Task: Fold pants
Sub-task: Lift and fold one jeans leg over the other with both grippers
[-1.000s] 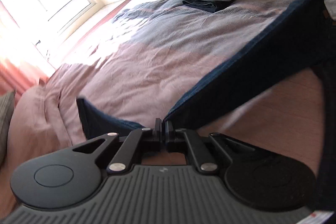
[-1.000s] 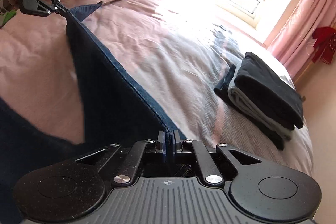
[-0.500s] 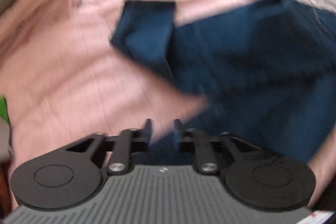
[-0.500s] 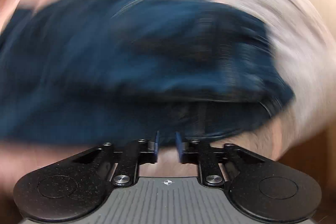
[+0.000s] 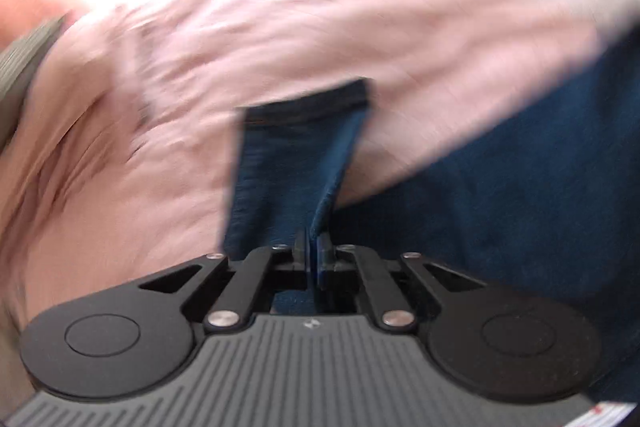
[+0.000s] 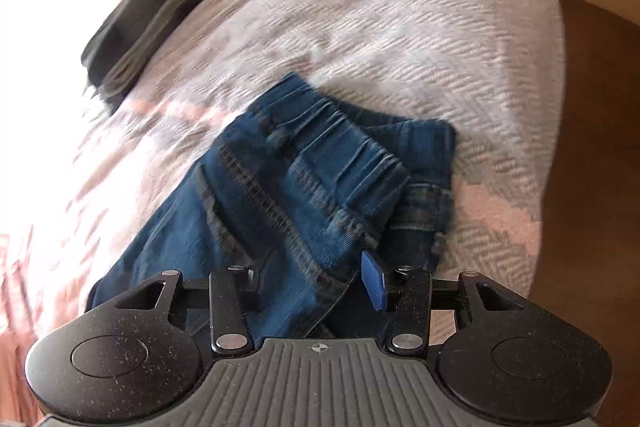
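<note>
The dark blue denim pants (image 6: 304, 163) lie crumpled on the bed, the gathered waistband toward the far side. My right gripper (image 6: 316, 277) hovers over their near edge. Its jaws are opening and stand wide, with the denim under and between them and the blue pad (image 6: 374, 281) clear of the cloth. In the blurred left wrist view a pant leg (image 5: 296, 155) with its hem runs away from me. My left gripper (image 5: 311, 247) is shut on a folded edge of that leg. More of the pants (image 5: 520, 167) spreads to the right.
A stack of folded dark and grey clothes (image 6: 136, 27) sits at the far left of the bed. The pink duvet (image 5: 200, 67) and a white herringbone blanket (image 6: 400, 7) cover it. Wooden floor (image 6: 592, 107) shows past the bed's right edge. A grey pillow (image 5: 20, 67) lies at left.
The pants, held taut in the air between both grippers before, now lie on the bed. Both grippers sank toward it. The right let go and opened; the left opened briefly, then shut again on the leg.
</note>
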